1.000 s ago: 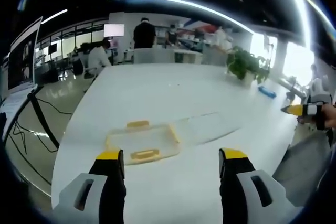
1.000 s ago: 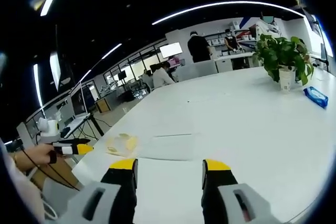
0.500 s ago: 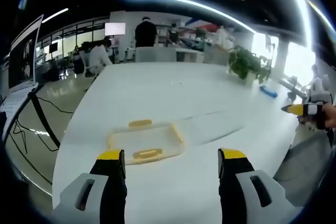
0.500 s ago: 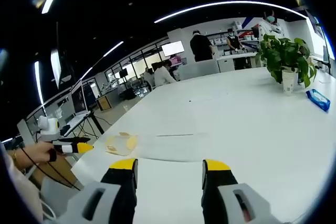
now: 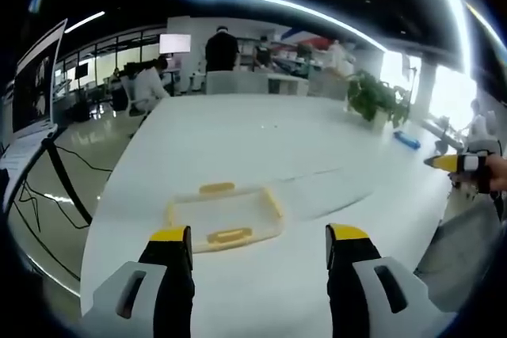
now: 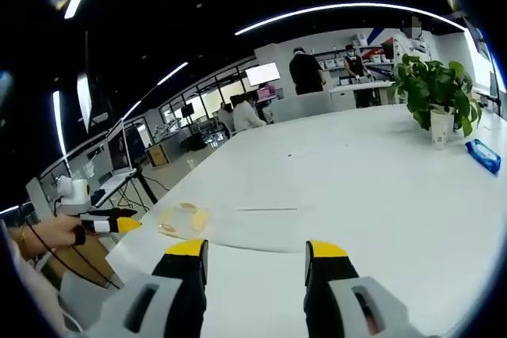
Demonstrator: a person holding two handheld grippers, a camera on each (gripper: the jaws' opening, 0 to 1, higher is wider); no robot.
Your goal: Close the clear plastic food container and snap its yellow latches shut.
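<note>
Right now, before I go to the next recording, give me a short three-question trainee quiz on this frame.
1. True or false: the left gripper is shut on the clear container.
2. What stands near the table's far edge? A) potted plant B) kettle C) laptop
3. What colour are the container's latches?

Key: 1 false, its jaws stand apart, short of the container. 2 A. 3 yellow.

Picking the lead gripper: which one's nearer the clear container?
Left. The left gripper is open just short of the clear container; the right gripper, also open, sits well off to its side.
</note>
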